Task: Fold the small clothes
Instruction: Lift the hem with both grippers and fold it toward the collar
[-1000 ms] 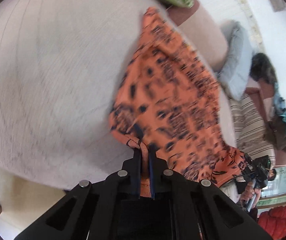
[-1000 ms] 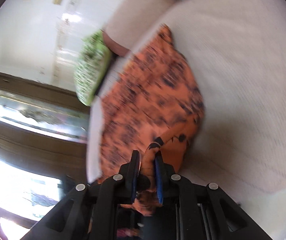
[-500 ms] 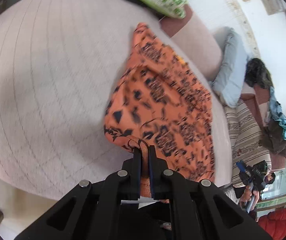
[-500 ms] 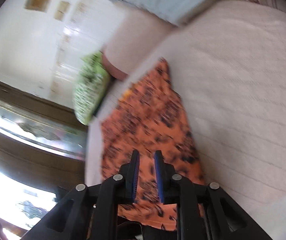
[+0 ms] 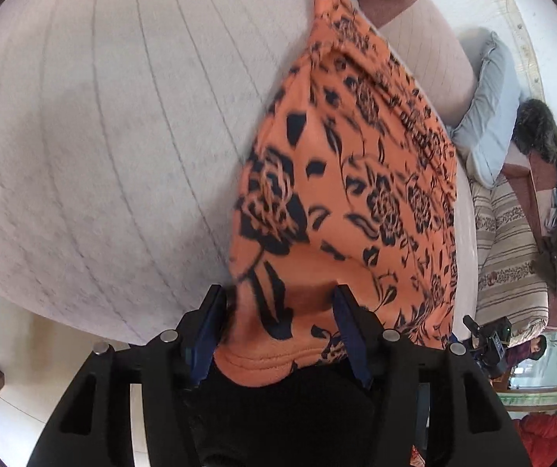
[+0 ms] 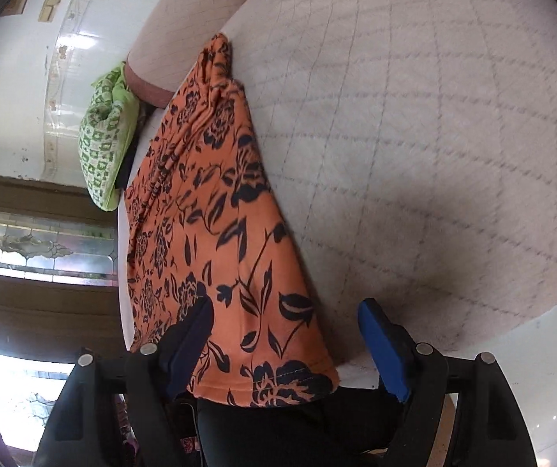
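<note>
Quilted bed (image 5: 83, 136), orange garment (image 5: 356, 194), apparently released

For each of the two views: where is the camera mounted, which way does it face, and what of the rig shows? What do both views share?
Left wrist: sits on the left claw, looking down along opening fingers onto the orange floral garment lying between them.
Right wrist: sits on the right claw, angled down; its fingers are opening over the garment's hemmed end.
Shared: the garment, the quilted white bedcover, and the green patterned pillow.
</note>
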The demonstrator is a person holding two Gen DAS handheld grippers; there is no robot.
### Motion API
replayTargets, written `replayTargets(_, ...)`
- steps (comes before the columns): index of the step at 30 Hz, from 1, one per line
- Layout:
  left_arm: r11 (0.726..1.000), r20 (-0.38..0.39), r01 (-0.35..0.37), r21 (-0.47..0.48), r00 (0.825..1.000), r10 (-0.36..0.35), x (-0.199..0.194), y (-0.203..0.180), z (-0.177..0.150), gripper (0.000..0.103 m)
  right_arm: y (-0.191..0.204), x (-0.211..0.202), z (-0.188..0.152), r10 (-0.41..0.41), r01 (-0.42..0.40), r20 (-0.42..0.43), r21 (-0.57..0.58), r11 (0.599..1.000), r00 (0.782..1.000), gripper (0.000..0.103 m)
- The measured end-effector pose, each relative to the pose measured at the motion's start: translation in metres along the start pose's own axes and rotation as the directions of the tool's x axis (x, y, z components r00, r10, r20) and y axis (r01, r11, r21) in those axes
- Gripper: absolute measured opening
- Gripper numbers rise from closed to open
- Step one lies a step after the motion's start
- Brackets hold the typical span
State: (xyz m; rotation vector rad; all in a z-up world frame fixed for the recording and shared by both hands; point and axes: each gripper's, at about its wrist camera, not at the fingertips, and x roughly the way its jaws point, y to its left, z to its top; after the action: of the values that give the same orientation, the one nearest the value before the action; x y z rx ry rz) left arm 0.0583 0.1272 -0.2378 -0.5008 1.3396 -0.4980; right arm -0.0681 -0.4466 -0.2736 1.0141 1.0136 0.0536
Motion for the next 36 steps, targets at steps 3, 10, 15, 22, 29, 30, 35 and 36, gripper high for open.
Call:
replayTargets(3,0.999,0.0,-0.011,0.042,1.0,0.011,0.002,-0.006,-0.006,0.056,0.018,0.014,-0.012,-0.073,0.071,-0.011,-0.118,0.99,0.997,0.073)
replayTargets(10,0.997,-0.057,-0.005,0.075,0.998,0.009,0.017,-0.01,-0.018,0.02,0.013,0.024,-0.026,-0.038,0.031,-0.079,-0.09,0.995,0.996,0.017)
replayTargets(15,0.995,-0.039,0.015,0.097,0.999,-0.011,0.007,-0.016,-0.014,0.012,0.043,0.007,-0.019,0.066,-0.071,-0.047,-0.12,0.99,0.997,0.015)
replayTargets(22,0.98,0.075,0.145,0.136,0.985,-0.156,-0.055,-0.042,0.019,0.012,0.091,-0.054,0.022,0.246,-0.23,0.085,-0.163,0.96,0.966,0.013)
replayTargets(29,0.971,0.113,0.165,0.175,0.976,-0.187,-0.076,-0.07,0.07,0.012,0.124,-0.071,0.072,0.294,-0.253,0.185,-0.216,0.943,0.938,0.013)
replayTargets(30,0.971,0.108,0.164,0.174,0.977,-0.184,-0.073,-0.073,0.078,0.012,0.126,-0.069,0.083,0.294,-0.253,0.194,-0.213,0.944,0.936,0.013)
replayTargets(35,0.975,0.074,0.143,0.17,0.985,-0.157,-0.048,-0.094,0.137,0.012,0.141,-0.06,0.149,0.28,-0.238,0.239,-0.192,0.952,0.93,0.012)
replayTargets(36,0.975,0.071,0.137,0.173,0.986,-0.151,-0.043,-0.098,0.148,0.012,0.146,-0.057,0.162,0.274,-0.231,0.246,-0.19,0.954,0.93,0.012)
